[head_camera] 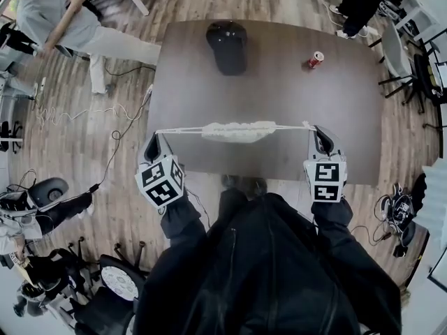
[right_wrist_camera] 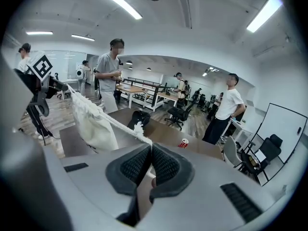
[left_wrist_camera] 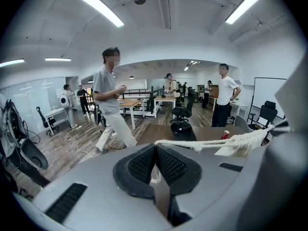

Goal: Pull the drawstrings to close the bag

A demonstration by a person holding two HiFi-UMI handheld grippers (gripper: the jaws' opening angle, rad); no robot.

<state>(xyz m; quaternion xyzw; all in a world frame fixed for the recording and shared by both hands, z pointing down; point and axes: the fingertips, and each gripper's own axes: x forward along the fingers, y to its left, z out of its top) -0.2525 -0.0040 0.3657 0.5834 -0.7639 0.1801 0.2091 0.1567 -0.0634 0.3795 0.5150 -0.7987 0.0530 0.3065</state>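
We see a dark desk filling the middle of the head view. Over its near edge hangs the white bag, its mouth bunched tight, strung between the two grippers. We cannot tell whether its bottom touches the desk. A black cap lies at the far side, well apart from the bag. The left gripper is off the desk's near left corner and the right gripper is over its near right part. A red can stands right of the cap. The drawstrings run taut and nearly level from the bag's mouth. Each gripper's jaws are pinched together on one end.
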